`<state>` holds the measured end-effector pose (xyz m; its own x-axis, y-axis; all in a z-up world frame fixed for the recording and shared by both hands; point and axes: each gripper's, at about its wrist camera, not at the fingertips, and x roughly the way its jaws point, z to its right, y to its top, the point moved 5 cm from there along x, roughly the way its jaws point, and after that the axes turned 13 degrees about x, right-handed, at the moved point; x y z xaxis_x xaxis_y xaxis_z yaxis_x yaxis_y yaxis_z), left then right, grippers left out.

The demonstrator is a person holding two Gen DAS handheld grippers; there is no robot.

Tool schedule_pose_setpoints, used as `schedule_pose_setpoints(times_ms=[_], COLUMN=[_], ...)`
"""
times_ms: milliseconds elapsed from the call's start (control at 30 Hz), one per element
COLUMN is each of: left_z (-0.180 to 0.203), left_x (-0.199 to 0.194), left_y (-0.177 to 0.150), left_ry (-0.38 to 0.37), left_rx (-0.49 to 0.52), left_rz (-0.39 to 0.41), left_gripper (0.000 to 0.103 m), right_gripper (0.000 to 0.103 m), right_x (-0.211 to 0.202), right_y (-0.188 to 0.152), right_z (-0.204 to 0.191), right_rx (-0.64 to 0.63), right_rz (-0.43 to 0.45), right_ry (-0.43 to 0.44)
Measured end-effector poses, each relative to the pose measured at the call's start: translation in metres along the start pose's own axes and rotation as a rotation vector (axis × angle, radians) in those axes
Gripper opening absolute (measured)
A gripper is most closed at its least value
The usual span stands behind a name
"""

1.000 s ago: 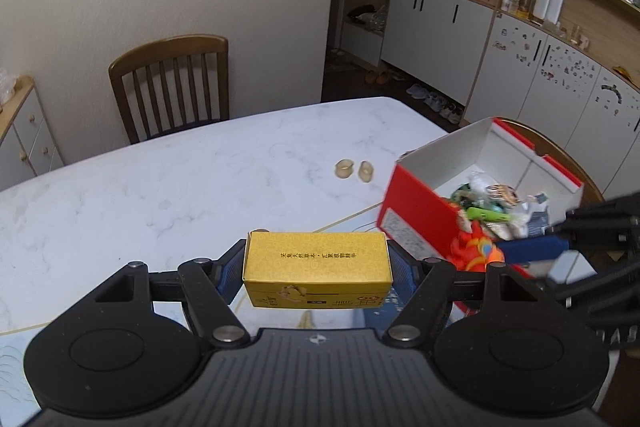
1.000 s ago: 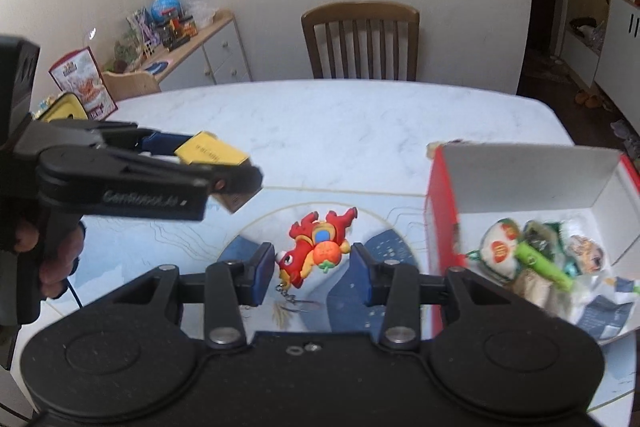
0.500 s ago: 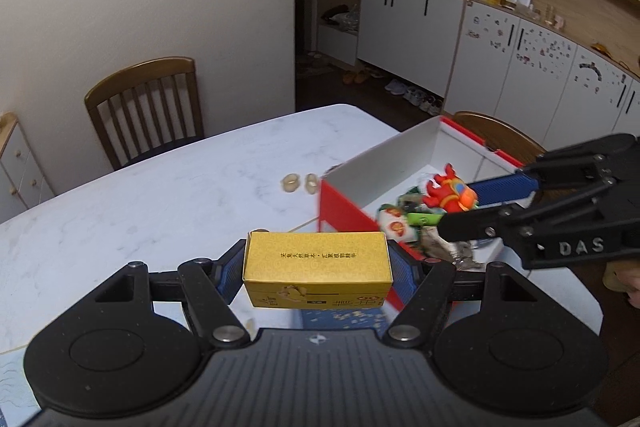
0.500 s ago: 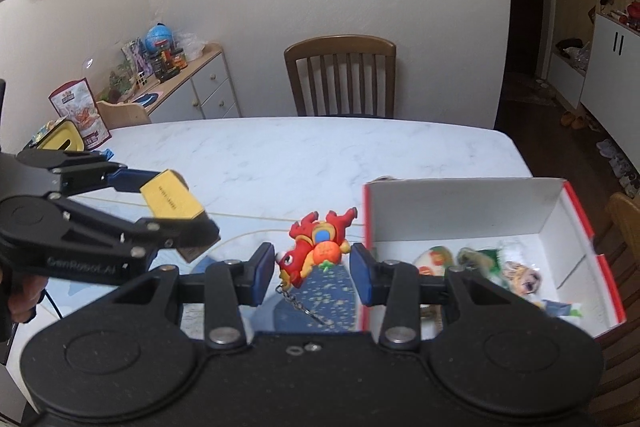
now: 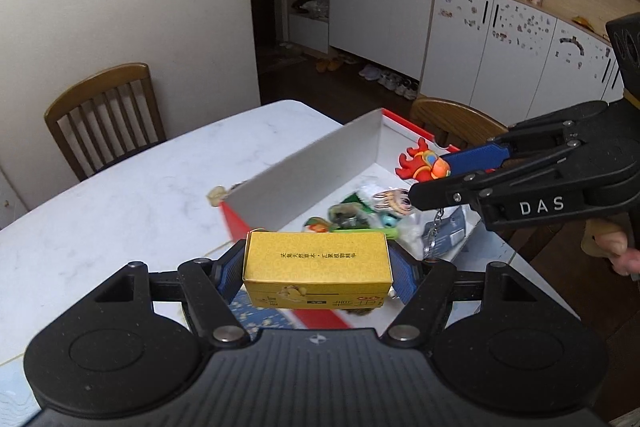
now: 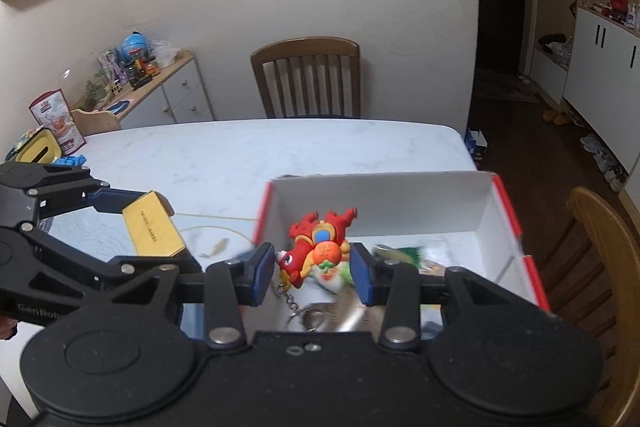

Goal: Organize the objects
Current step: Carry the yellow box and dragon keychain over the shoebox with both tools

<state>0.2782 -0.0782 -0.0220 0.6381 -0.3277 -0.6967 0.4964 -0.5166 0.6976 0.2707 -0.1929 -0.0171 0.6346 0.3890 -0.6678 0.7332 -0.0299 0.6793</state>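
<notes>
Both loads now arrive over the box.
The left gripper (image 5: pixel 316 269), jaws clenched on the yellow carton (image 5: pixel 316 267), has swung from the open surface (image 5: pixel 120 203) to the red-and-white box (image 6: pixel 400 199); the right gripper (image 6: pixel 313 267), grasping the red dragon keychain (image 6: pixel 316 247), hangs inside its rim, ready for dropping.

1. Open box (image 6: pixel 384 195) on table (image 6: pixel 240 151), toward its 3 o'clock edge; small toys (image 5: pixel 360 211) inside.
2. Chair (image 6: pixel 308 79) behind table at 12 o'clock.
3. Second chair (image 6: pixel 600 259) at box's 3 o'clock.
4. Sideboard (image 6: pixel 168 95) at 10 o'clock.
</notes>
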Motion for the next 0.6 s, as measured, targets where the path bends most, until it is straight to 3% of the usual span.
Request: schedule_pose_setpoints(times_ms=[233, 600], left_z=[0.023, 0.028], left_x=[0.036, 0.093], left_y=[0.011, 0.009], left_ry=[-0.004, 0.021], left_rx=[-0.006, -0.044], left_rz=[-0.032, -0.103], left_gripper=[0.071, 0.071], right_gripper=[0.040, 0.040], right_x=[0.004, 0.031], right_y=[0.006, 0.012], right_z=[0.046, 0.093], right_rx=[-0.001, -0.044], right_rz=[-0.015, -0.056], right_ry=[-0.020, -0.053])
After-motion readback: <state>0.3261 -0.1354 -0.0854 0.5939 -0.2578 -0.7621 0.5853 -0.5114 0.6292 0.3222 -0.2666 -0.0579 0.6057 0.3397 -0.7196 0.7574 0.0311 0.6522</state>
